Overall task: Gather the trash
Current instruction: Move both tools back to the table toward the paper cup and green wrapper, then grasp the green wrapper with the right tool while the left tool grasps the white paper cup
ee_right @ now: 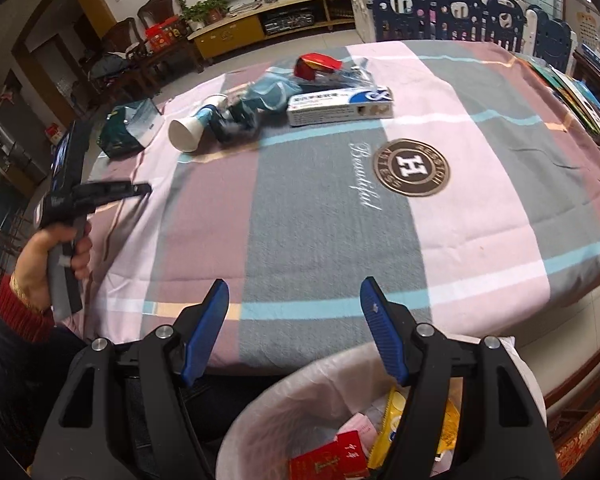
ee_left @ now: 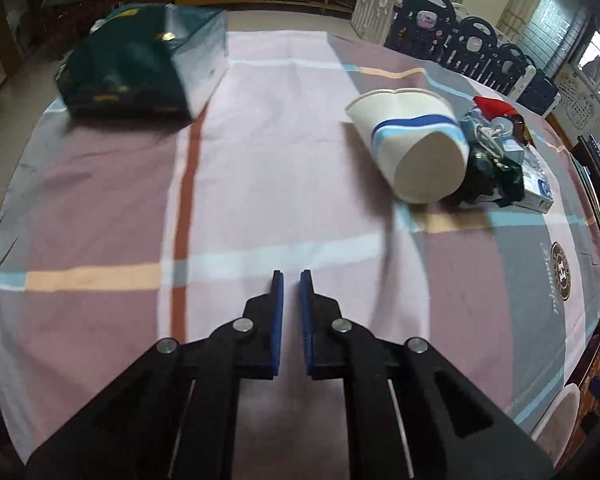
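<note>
A white paper cup with blue stripes lies on its side on the checked tablecloth, right of and beyond my left gripper, which is shut and empty above the cloth. Crumpled blue wrappers, a red pack and a white-blue carton lie just beyond the cup. In the right wrist view the cup, wrappers, red pack and carton lie far across the table. My right gripper is open and empty above a lined trash bin.
A dark green bag lies at the table's far left; it also shows in the right wrist view. The bin holds red packets and a yellow wrapper. The left gripper tool is at the table's left edge. Playpen fencing stands behind.
</note>
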